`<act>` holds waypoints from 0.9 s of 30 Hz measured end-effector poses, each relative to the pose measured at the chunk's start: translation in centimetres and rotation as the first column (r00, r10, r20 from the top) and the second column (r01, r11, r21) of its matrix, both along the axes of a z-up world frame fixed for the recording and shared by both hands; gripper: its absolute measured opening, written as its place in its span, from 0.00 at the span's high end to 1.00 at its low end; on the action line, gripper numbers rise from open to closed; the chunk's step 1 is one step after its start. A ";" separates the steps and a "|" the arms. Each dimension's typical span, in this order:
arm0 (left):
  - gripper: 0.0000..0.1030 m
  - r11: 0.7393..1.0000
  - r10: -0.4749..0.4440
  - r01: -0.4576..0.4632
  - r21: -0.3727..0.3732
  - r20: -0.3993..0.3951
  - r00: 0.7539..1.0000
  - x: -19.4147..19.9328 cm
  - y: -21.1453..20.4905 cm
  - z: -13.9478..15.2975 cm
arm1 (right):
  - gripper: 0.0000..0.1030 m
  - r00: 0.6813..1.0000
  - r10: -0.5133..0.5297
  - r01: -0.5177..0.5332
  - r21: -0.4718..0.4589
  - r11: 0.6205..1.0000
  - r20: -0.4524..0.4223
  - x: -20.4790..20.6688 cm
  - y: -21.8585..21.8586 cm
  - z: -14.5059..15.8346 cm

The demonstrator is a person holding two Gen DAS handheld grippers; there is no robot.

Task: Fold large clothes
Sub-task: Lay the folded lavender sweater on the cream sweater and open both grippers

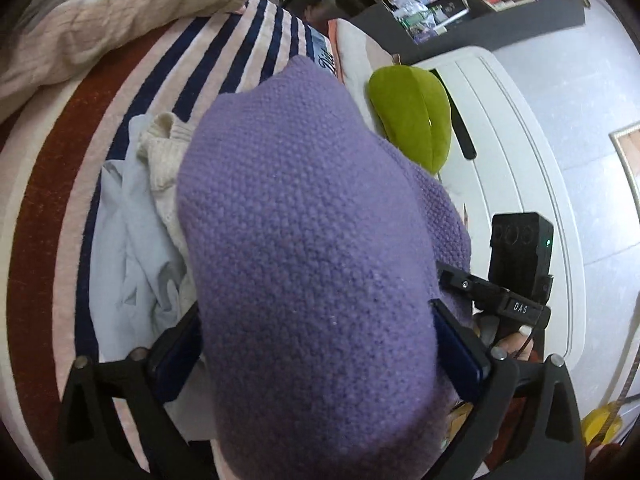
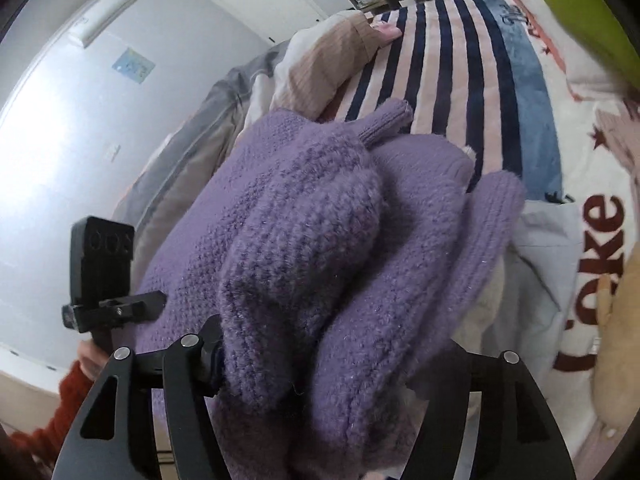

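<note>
The left gripper's fingers (image 1: 180, 356) stand wide around one purple sweater (image 1: 312, 240), the right gripper's fingers (image 2: 208, 344) too; whether it is gripped cannot be told. "DAS" (image 1: 520, 309) is read at 3 o'clock.

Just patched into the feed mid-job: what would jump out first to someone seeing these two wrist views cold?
A bulky purple knit sweater fills the middle of both views, bunched between the fingers of the left gripper and the right gripper. Under it lies a striped blanket in navy, pink and rust red. A bright green cushion sits just beyond the sweater in the left wrist view, near the bed's white edge.
</note>
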State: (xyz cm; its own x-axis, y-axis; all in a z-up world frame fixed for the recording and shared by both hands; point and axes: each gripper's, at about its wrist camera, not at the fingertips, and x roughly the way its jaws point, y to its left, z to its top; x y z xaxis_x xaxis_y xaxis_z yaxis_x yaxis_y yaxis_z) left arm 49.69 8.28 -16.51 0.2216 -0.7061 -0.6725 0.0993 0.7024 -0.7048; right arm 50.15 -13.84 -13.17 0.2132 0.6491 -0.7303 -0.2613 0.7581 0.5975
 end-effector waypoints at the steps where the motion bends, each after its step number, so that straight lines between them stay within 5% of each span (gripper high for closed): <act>1: 0.01 1.000 -0.011 0.010 -0.009 -0.010 1.000 -0.2 -0.4 0.0 | 0.39 1.000 0.002 -0.002 -0.003 1.000 -0.006 0.1 0.0 0.1; 3: 0.01 0.998 -0.044 0.043 -0.049 -0.014 0.999 -0.3 -1.9 0.2 | 0.48 1.000 0.016 -0.016 0.027 1.000 -0.024 0.5 -0.4 0.6; 6: 0.01 0.995 -0.083 0.084 -0.057 0.021 0.996 -1.3 -3.5 -0.7 | 0.48 1.000 0.013 -0.012 0.021 1.000 -0.016 -0.9 -3.1 1.2; 11: 0.01 0.997 -0.022 0.021 -0.069 -0.024 0.999 -2.9 -2.6 -2.1 | 0.43 0.997 -0.021 0.021 0.001 1.000 -0.070 -1.7 -4.3 -0.7; 20: 0.01 0.972 -0.022 -0.006 0.234 0.116 0.993 -5.5 -1.6 3.7 | 0.41 0.998 -0.053 0.056 -0.080 0.995 0.034 -5.2 -5.8 2.7; 27: 0.01 0.876 -0.045 -0.127 0.466 0.342 0.939 -10.2 -2.4 7.6 | 0.30 0.970 -0.096 0.142 -0.201 0.969 0.223 -10.0 -6.1 6.5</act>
State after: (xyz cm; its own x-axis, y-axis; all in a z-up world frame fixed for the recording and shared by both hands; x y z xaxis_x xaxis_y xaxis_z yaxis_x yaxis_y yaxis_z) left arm 39.44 5.86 -8.90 0.5132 -0.3048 -0.8023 0.2294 0.9495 -0.2141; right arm 40.15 -19.91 -6.68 0.4428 0.4430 -0.7796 -0.2631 0.8954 0.3593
